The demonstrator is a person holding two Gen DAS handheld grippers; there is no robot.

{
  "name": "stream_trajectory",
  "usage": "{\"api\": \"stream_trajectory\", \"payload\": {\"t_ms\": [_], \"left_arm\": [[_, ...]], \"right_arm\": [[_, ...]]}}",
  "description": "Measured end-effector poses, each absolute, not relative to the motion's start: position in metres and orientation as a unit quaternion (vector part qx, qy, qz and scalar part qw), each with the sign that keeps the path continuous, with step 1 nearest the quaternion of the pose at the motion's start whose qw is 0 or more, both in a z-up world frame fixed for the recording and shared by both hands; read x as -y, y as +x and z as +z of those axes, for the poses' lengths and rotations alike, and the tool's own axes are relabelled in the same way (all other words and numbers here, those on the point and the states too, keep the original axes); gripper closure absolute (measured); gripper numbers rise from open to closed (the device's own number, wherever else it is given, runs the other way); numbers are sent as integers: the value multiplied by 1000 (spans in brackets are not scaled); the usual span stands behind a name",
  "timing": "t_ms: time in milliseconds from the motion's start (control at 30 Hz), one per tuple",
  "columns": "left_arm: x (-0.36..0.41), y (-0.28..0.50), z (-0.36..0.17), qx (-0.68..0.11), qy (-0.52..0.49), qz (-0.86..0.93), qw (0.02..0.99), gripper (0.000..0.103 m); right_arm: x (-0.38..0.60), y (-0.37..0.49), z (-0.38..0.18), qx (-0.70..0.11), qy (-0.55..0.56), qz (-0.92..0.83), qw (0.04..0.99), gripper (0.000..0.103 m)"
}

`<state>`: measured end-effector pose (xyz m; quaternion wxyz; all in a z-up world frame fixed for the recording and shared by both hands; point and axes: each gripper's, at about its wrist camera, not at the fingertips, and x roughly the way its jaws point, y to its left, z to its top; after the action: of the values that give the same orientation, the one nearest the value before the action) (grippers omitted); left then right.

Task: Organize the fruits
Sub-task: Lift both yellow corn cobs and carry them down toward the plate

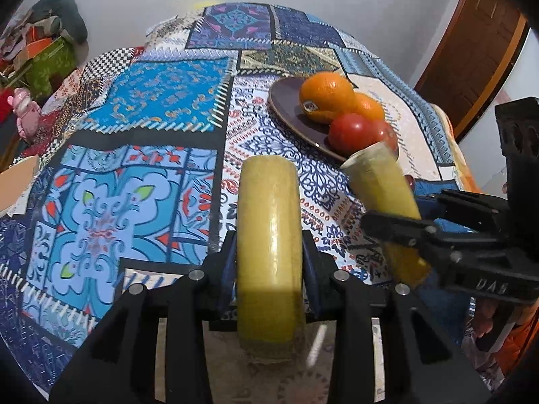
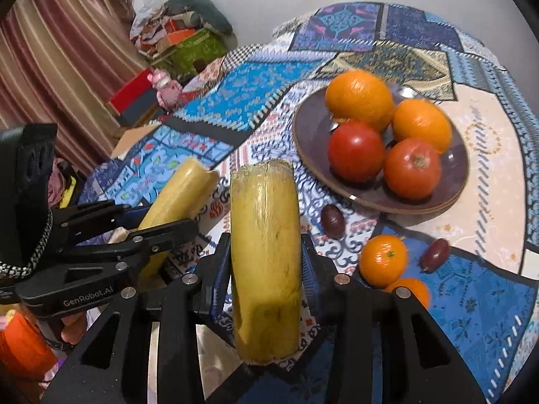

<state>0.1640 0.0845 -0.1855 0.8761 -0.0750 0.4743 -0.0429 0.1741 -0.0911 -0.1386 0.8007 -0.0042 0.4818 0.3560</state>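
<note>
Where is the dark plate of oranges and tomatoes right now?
In the right wrist view the plate sits upper right on the patterned tablecloth, beyond the held banana piece.

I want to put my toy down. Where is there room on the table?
Free: the bright blue cloth patch left of the brown plate. Crowded: beside the plate's near rim, small oranges and dark dates lie.

Even indoor light, soft shadows, dark fisheye corners, slight motion blur
</note>
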Motion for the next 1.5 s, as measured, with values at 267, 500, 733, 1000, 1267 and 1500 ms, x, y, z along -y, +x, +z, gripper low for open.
{"api": "stream_trajectory", "payload": {"t_ms": [267, 500, 733, 1000, 1267, 1500], "left_arm": [[-89, 165, -159, -450, -76, -37, 889, 67], [-84, 183, -139, -428, -74, -41, 900, 67], [-80, 220, -130, -420, -81, -54, 902, 67], [-76, 263, -129, -418, -70, -55, 904, 67], [-68, 299, -142, -430, -58, -55, 899, 67], [-68, 326, -158, -445, -64, -54, 892, 67]], "right_arm": [[111, 182, -108, -445, 2, 334, 831, 68], [128, 200, -89, -419, 4, 311, 853, 68], [139, 223, -80, -403, 3, 285, 870, 68], [141, 250, -78, -397, 0, 274, 876, 68], [132, 276, -91, -413, 0, 276, 868, 68], [122, 292, -104, -428, 0, 285, 857, 68]]}}
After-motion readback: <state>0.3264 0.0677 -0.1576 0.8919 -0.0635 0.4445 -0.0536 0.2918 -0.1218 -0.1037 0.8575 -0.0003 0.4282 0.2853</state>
